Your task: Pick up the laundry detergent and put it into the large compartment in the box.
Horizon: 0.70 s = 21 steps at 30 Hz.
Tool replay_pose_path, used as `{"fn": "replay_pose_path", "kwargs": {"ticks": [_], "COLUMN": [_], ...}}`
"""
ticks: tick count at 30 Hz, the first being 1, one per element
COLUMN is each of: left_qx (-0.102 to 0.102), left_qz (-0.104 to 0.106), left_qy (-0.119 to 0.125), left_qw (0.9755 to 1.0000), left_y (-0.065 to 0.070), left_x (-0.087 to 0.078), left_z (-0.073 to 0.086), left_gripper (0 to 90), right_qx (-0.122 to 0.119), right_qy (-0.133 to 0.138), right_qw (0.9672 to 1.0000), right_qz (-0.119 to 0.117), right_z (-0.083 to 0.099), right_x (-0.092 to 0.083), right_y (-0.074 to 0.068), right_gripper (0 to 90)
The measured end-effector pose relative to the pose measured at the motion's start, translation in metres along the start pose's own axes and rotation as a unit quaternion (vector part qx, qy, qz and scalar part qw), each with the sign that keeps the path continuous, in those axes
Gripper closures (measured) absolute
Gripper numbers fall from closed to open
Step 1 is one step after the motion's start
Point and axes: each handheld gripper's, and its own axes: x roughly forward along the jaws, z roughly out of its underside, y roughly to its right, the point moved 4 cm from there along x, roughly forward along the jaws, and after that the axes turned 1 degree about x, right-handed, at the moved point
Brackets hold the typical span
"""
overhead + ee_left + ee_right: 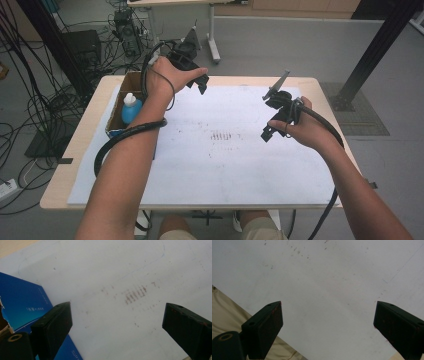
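You hold both claws wide open and empty over the white sheet (210, 160), left claw (200, 82) just beside the cardboard box (131, 82) with the blue bottle (131, 109), likely ready to reach in, right claw (272, 125) well apart from it.

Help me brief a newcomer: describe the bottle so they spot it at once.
Start at the white sheet covering the wooden table. At its left edge stands an open cardboard box. Inside sits the blue plastic bottle with a white cap, the only blue container there.
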Motion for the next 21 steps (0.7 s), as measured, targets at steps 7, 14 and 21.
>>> {"fn": "replay_pose_path", "kwargs": {"ticks": [7, 14, 21], "left_qx": [0.002, 0.001, 0.0], "left_qz": [0.001, 0.003, 0.004], "left_qy": [0.001, 0.002, 0.003], "left_qw": [1.0, 1.0, 1.0], "left_y": [0.0008, -0.0005, -0.002], "left_x": [-0.0016, -0.0008, -0.0019], "left_z": [-0.0009, 0.0003, 0.0012], "left_gripper": [9.6, 9.6, 9.6], "right_qx": [-0.002, -0.005, -0.004], "right_qy": [-0.001, -0.001, 0.0], "right_qw": [1.0, 1.0, 1.0], "right_qz": [0.0, -0.001, 0.0], "right_z": [0.0001, -0.0017, -0.0019], "right_x": [0.0011, 0.0018, 0.0015], "right_y": [0.0009, -0.0004, -0.0013], "right_gripper": [8.8, 8.8, 8.8]}}
